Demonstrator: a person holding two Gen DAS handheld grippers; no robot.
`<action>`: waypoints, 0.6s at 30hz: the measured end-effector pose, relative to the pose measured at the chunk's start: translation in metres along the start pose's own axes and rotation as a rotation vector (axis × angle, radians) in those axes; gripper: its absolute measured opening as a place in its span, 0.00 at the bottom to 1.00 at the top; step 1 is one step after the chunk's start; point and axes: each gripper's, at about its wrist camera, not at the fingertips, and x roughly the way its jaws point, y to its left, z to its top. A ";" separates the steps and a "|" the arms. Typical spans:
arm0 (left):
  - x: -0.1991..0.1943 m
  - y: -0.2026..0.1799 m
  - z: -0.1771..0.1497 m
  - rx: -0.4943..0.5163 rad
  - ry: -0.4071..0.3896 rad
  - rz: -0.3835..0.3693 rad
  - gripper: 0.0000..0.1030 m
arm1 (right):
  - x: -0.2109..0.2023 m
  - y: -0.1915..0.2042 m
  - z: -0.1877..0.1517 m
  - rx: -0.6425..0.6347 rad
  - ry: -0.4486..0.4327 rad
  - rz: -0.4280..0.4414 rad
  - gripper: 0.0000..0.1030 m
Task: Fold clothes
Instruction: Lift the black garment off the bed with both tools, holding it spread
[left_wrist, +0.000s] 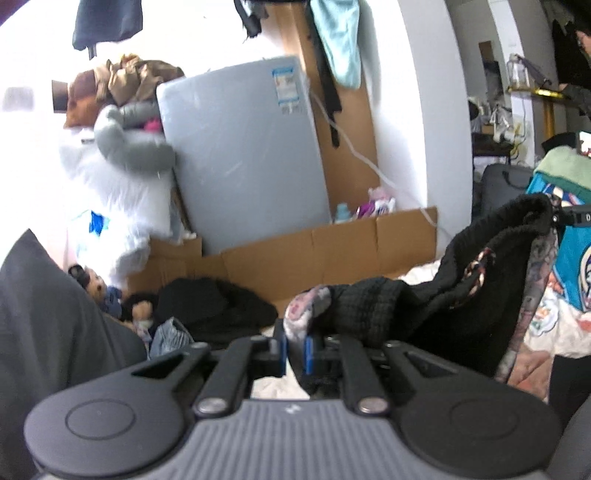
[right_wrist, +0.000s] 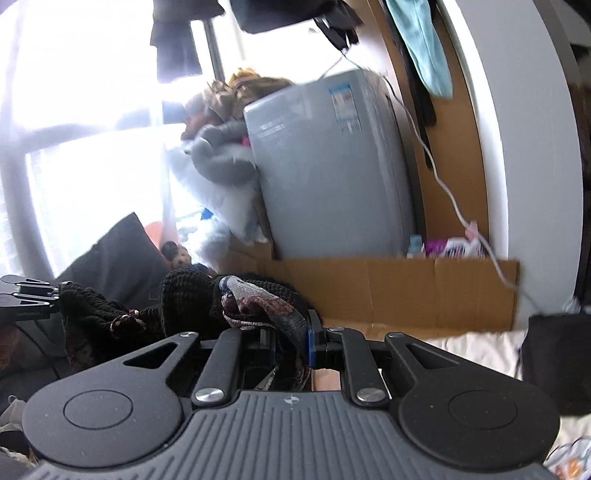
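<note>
Left wrist view. Left gripper (left_wrist: 295, 349), blue-padded jaws drawn close, clamped on a fold of the garment (left_wrist: 373, 306): black knit outside, pale floral lining showing at the pinch. From the pinch the cloth runs right and upward, held off the bed, to a second black gripper (left_wrist: 570, 216) at the frame's right edge, which appears to pinch its far corner. A patterned drawstring (left_wrist: 478, 271) dangles from the raised section. Below and right, a printed bedsheet (left_wrist: 554, 325). Behind: a low cardboard wall (left_wrist: 332, 243), a grey-blue washing machine (left_wrist: 243, 155) with a label near its top, a heap of pillows and soft toys (left_wrist: 122, 173) to its left, a dark pile of clothes (left_wrist: 218, 306) on the bed in front of the cardboard. Frame slightly blurred.

Right wrist view. Right gripper (right_wrist: 291, 343), jaws closed onto the same garment (right_wrist: 258, 306); here the patterned lining bunches at the pinch, black knit spreading left. The cloth sags across to the other gripper (right_wrist: 27, 299) at the far left edge, touching the knit; whether its jaws are closed is unclear from here. A dark pillow (right_wrist: 118, 254) sits behind. Washing machine (right_wrist: 325, 166) centre, cardboard (right_wrist: 406, 291) along its base, bright window (right_wrist: 85, 129) at left. White cable (right_wrist: 454, 206) trails down the right side.
</note>
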 end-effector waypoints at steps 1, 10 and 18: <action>-0.007 -0.003 0.004 0.002 -0.014 -0.004 0.09 | -0.008 0.002 0.007 -0.011 -0.009 -0.001 0.14; -0.063 -0.023 0.039 0.062 -0.138 -0.061 0.09 | -0.098 0.022 0.060 -0.111 -0.085 -0.011 0.14; -0.096 -0.037 0.059 0.106 -0.194 -0.086 0.09 | -0.157 0.040 0.090 -0.165 -0.106 -0.014 0.14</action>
